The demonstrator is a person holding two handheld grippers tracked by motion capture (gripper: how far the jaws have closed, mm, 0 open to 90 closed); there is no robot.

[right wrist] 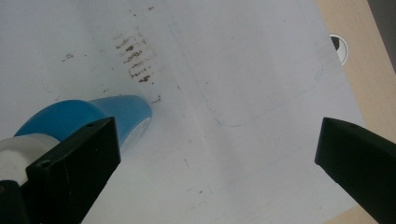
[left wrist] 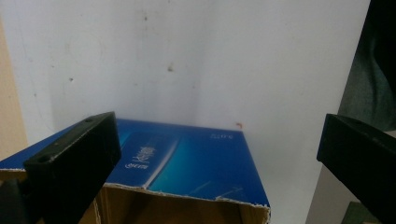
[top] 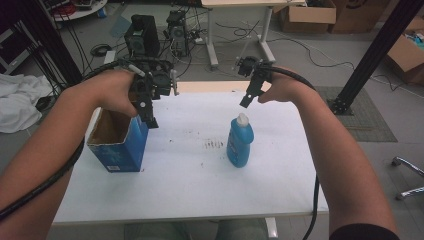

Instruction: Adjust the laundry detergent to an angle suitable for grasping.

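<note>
— White bench (top: 190,190) first: how many things are on it?
— Two: one blue carton (top: 120,145) by the left edge, top torn open, contents unclear; one upright blue bottle (top: 240,141) mid-bench.
— Fingers?
— Left gripper (top: 148,111) over the carton and right gripper (top: 248,96) above the bottle, both spread wide, holding nothing.

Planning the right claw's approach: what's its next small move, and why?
Probably lower the right claw and shift it slightly sideways to centre on the blue bottle. Its jaws stand open above the white cap, which sits off to one side in the right gripper view. The open box waits upright.
</note>
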